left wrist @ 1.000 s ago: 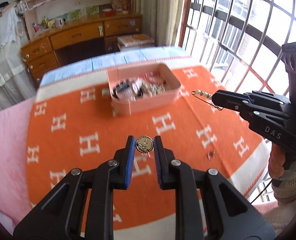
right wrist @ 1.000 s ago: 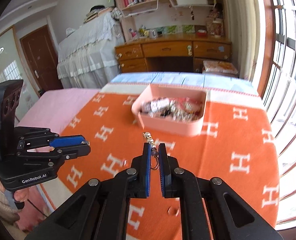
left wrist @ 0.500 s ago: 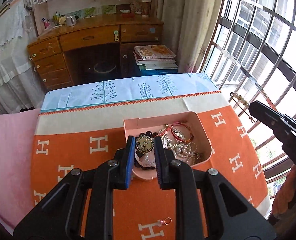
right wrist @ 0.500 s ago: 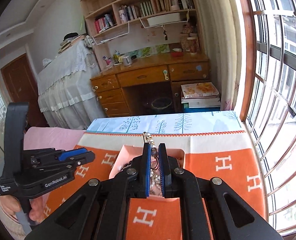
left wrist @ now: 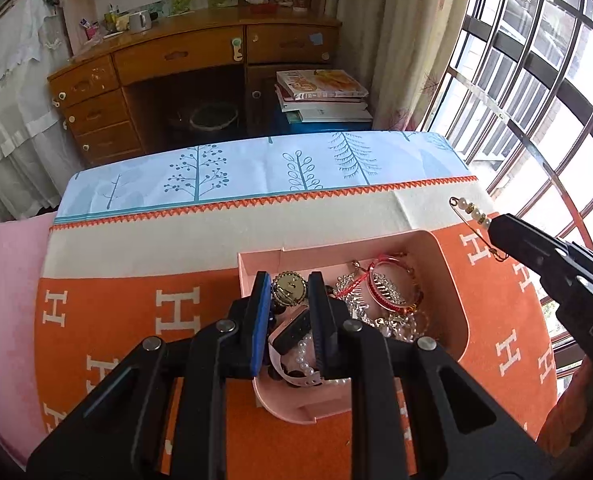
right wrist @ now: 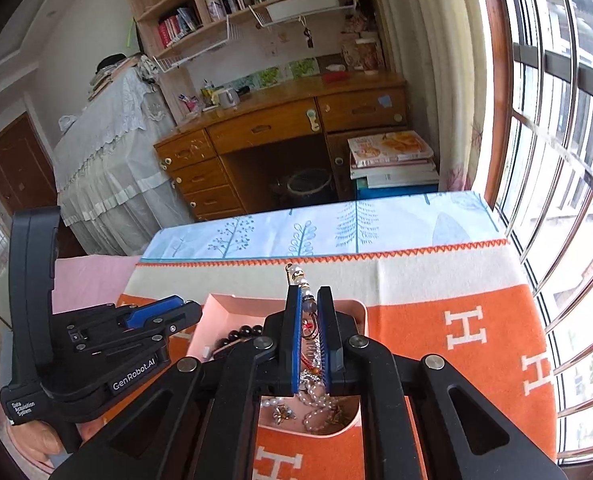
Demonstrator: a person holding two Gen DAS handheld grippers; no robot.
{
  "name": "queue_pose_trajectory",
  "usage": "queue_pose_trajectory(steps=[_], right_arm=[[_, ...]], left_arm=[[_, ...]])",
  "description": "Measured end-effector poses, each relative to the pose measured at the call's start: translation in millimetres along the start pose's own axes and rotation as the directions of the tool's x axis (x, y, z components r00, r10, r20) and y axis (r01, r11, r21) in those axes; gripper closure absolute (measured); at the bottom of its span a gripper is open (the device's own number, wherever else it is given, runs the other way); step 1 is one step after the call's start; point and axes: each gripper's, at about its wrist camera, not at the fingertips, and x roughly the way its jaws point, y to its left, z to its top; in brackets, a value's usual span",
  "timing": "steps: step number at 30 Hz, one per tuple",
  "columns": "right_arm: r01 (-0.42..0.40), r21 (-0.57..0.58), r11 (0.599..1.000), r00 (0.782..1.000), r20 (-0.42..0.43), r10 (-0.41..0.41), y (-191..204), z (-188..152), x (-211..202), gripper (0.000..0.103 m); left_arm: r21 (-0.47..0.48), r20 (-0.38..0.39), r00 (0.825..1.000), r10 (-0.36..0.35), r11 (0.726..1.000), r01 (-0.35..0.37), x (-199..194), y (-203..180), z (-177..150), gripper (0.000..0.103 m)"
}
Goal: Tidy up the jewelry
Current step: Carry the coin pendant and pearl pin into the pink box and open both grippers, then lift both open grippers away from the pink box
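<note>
Right now both pairs of tongs hang over the pink tray (left wrist: 452, 312), each carrying a piece. The left gripper (left wrist: 289, 289) is clamped on a round gold brooch (left wrist: 289, 288), the disc standing up between the blue pads with its face toward the camera. Straight below it lies the tray's left part, where a dark watch on a pale strap (left wrist: 292, 330) and a string of pearls (left wrist: 304, 356) rest.

The right gripper (right wrist: 308, 307) is pinched tight on a pearl safety pin (right wrist: 299, 280). The pin's long axis runs on from the gripper, its beaded end sticking out past the tips toward the tray's far rim. In the left wrist view the same pin (left wrist: 470, 214) hangs above the tray's far right corner, partly out beyond the rim.

So the drop looks to turn on this: the brooch is squarely over the tray's inside, while the pin's outer end may lie past the far wall. I'd judge the left hand better placed to let go first; the right seems to need a pull back toward the red bangle (left wrist: 390, 284) and the glittering heap.
</note>
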Motion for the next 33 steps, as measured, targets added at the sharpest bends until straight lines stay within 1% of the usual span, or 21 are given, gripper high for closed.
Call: queue_pose_trajectory(steps=[4,8,14,16,18,19,20,21,22,23,24,27,30,33], right_arm=[[0.001,0.025,1.0,0.999,-0.038,0.0,-9,-9,28,0.096],[0.011,0.035,0.999,0.998,-0.062,-0.008,-21,-23,40,0.096],[0.022,0.05,0.999,0.995,-0.095,-0.017,-28,-31,67,0.096],[0.013,0.054,0.998,0.993,-0.116,-0.007,-30,-32,77,0.095],[0.001,0.065,0.998,0.99,-0.143,0.009,-31,-34,87,0.095],[-0.004,0.07,0.998,0.987,-0.159,0.015,-32,-36,93,0.094],[-0.003,0.073,0.997,0.986,-0.168,0.016,-32,-36,98,0.093],[-0.003,0.075,0.997,0.985,-0.172,0.016,-32,-38,100,0.088],[-0.007,0.074,0.997,0.985,-0.171,0.02,-31,-39,101,0.085],[-0.008,0.072,0.997,0.986,-0.166,0.02,-31,-39,100,0.081],[-0.008,0.071,0.997,0.987,-0.157,0.019,-31,-39,98,0.08],[-0.022,0.066,0.998,0.989,-0.142,0.032,-27,-42,87,0.08],[-0.041,0.074,0.996,0.99,-0.13,0.05,-28,-45,74,0.08],[-0.056,0.079,0.995,0.991,-0.113,0.065,-26,-53,53,0.08]], left_arm=[[0.003,-0.016,1.0,0.001,1.0,-0.001,17,0,-4,0.087],[0.006,-0.033,0.999,0.002,1.0,-0.001,30,-1,-6,0.087],[0.013,-0.045,0.999,0.004,1.0,-0.004,43,-1,-8,0.087],[0.017,-0.052,0.999,0.005,1.0,-0.004,45,-1,-9,0.086],[0.017,-0.081,0.997,-0.021,1.0,0.023,49,-1,-9,0.084],[0.013,-0.093,0.995,-0.037,0.999,0.038,50,-1,-9,0.078],[0.011,-0.102,0.994,-0.047,0.999,0.049,50,-1,-10,0.065],[0.012,-0.103,0.993,-0.052,0.999,0.053,49,-1,-11,0.058],[0.016,-0.097,0.994,-0.054,0.998,0.056,47,-2,-12,0.048],[0.022,-0.087,0.995,-0.056,0.998,0.058,44,-4,-14,0.046],[0.029,-0.083,0.995,-0.056,0.998,0.059,40,-5,-15,0.046],[0.053,-0.09,0.995,-0.031,0.998,0.036,31,-12,-21,0.045],[0.08,-0.073,0.997,-0.011,0.997,0.017,16,-19,-31,0.045],[0.085,-0.057,0.998,-0.023,0.996,0.027,-1,-23,-44,0.045]])
